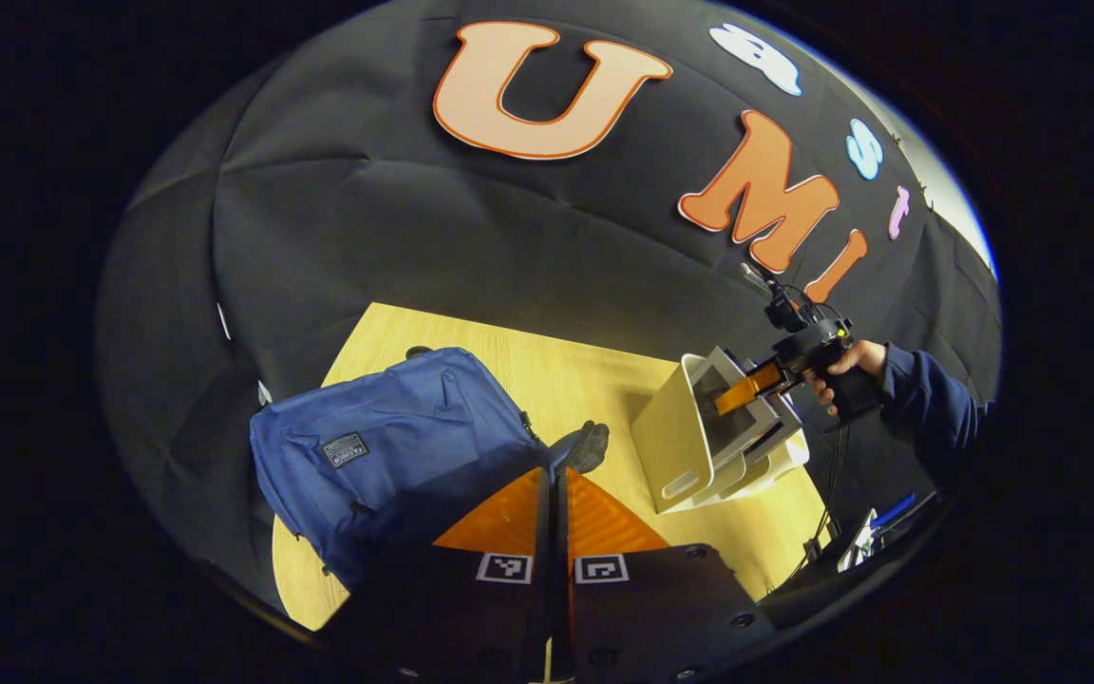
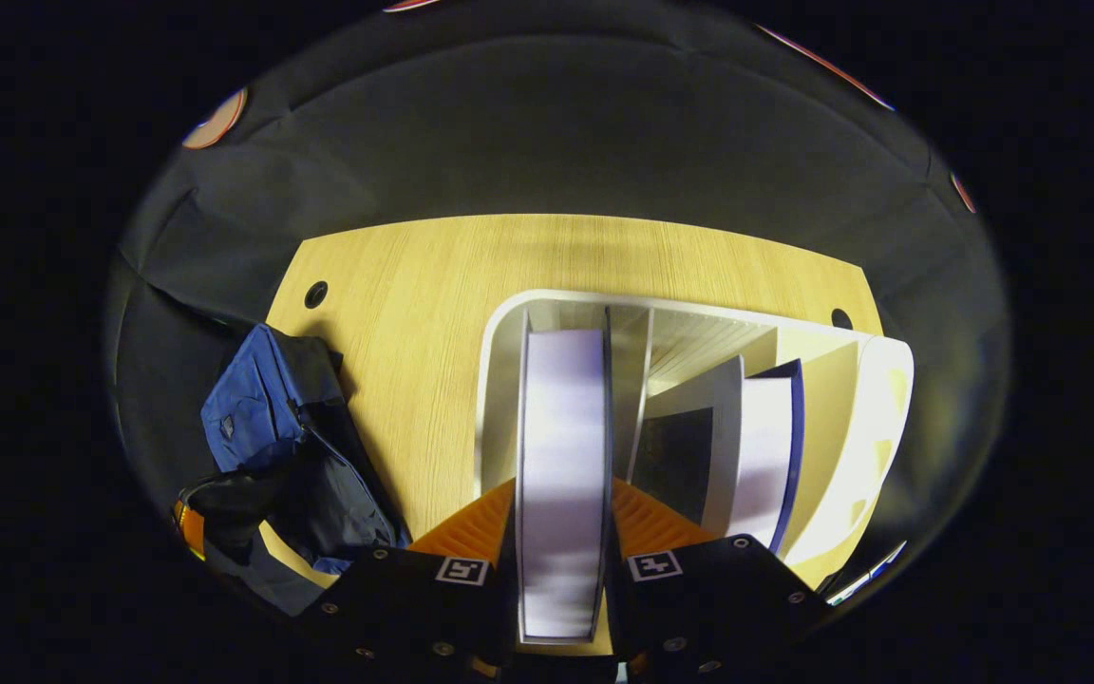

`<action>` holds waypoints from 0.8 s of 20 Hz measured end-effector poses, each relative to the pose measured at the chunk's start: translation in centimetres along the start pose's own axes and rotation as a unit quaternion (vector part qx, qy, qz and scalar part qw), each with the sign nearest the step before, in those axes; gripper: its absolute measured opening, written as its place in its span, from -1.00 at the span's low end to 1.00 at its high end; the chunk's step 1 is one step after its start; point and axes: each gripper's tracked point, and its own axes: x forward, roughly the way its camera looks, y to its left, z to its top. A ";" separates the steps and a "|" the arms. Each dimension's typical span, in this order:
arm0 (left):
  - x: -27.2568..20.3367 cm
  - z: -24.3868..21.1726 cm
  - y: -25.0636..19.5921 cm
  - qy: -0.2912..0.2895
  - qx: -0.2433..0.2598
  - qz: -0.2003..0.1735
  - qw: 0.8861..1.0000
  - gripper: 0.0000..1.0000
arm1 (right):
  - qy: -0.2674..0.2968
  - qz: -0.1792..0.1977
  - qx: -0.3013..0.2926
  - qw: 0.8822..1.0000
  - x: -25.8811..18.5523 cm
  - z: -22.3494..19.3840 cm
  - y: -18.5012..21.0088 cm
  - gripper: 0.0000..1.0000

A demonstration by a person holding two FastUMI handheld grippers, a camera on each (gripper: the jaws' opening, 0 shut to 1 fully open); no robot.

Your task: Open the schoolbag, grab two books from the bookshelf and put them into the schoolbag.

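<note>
On the bench, the right gripper [image 2: 561, 560] clamps a book [image 2: 561, 475] standing in the white bookshelf [image 2: 499, 380]; lifted crooked, it may snag (left jaws together, schoolbag [image 1: 395, 446] beside them).

A pale wooden table [image 2: 433, 285] — two round holes near its back edge.

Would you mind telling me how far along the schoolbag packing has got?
Early stage. In hand: the right gripper is shut on a white-paged book in the white plastic bookshelf. The left gripper is shut by the blue fabric schoolbag, apparently pinching its dark zipper pull. Left: both books must go in; a second book waits.
</note>
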 end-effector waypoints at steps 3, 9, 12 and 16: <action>-0.1 0.2 -0.1 0.003 0.007 0.002 1.000 -0.96 | -0.008 0.006 0.001 1.000 -0.6 0.2 0.0 -0.29; 0.4 0.3 -0.3 0.015 0.016 0.003 1.000 -0.96 | -0.024 0.038 0.020 0.999 -4.1 0.3 -0.4 -0.30; 0.5 0.2 -0.3 0.017 0.017 0.002 1.000 -0.96 | -0.050 0.043 0.030 0.997 -7.3 0.9 -1.8 -0.31; 0.4 0.2 -0.4 0.021 0.018 0.003 1.000 -0.96 | -0.100 0.056 0.038 0.993 -12.7 1.5 -3.4 -0.30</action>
